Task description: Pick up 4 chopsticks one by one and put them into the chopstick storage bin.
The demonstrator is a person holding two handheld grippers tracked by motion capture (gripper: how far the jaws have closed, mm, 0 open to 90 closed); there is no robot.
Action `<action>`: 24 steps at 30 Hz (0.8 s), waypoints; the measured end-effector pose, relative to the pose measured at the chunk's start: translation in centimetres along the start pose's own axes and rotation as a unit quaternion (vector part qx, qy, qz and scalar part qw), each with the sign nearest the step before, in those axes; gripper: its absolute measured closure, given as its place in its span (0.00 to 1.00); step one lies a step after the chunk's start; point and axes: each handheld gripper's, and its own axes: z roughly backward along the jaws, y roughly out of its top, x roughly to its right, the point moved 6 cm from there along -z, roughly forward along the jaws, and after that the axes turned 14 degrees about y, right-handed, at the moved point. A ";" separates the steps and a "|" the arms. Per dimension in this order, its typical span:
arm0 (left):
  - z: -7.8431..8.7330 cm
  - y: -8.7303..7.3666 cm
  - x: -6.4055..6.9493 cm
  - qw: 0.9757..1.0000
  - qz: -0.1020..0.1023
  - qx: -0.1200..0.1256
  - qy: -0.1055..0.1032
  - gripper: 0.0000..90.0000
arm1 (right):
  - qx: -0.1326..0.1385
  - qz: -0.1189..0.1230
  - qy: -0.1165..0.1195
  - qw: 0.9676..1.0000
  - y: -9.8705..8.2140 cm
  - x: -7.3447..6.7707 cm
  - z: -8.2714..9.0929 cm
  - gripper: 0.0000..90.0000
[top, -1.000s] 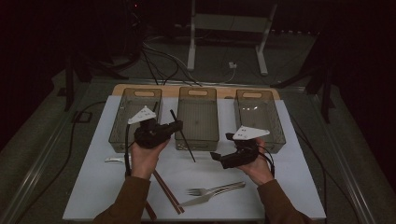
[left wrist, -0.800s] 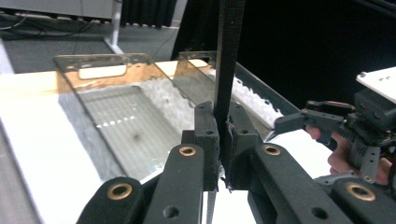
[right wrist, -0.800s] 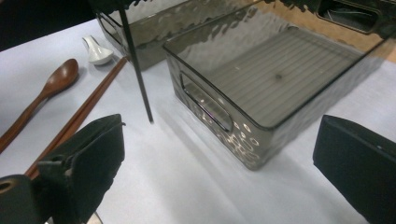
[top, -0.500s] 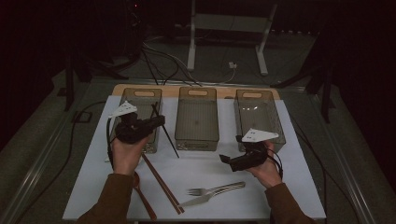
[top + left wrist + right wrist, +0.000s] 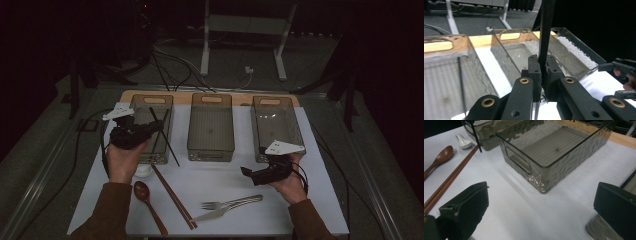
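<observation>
Over the left bin (image 5: 152, 127), the left tool (image 5: 159, 128) has its jaws clamped tight on a black chopstick (image 5: 166, 141), and from the high view that stick slants down across the bin's front corner, its lower tip hanging just past the bin wall above the white table (image 5: 220, 182). Look along the left tool's own jaws and there it is, the black stick (image 5: 545, 37) pinched between the two pads and rising straight up out of the top of the picture. A second thin black stick (image 5: 461, 85) lies inside the left bin (image 5: 454, 75), seen through its clear wall. Across on the other side, the right tool (image 5: 248, 173) sits low over the table just in front of the right bin (image 5: 276, 127), jaws standing wide apart with nothing between them. Its own view shows the two pads (image 5: 471, 207) spread either side of bare table, with the middle bin (image 5: 554, 152) straight ahead. On the table near the person's side: a pair of brown chopsticks (image 5: 172, 196) lying together, a wooden spoon (image 5: 146, 200) just left of them, a small white spoon (image 5: 143, 171) by the left hand (image 5: 121, 162), and a fork (image 5: 232, 202) with a knife (image 5: 210, 215) alongside it
</observation>
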 end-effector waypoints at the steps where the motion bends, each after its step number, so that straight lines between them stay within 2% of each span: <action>1: 0.0 0.1 -0.2 1.000 -0.002 -0.002 0.003 0.97 | 0.000 0.000 0.000 1.000 -0.1 0.0 0.0 0.00; 14: 0.2 0.8 -2.9 0.999 0.009 -0.021 0.033 0.97 | -0.001 -0.010 -0.005 1.000 -1.0 0.4 0.7 0.00; 24: -0.9 0.9 -4.6 0.998 0.020 -0.021 0.056 0.97 | 0.005 -0.015 -0.013 1.000 -1.5 0.7 1.3 0.00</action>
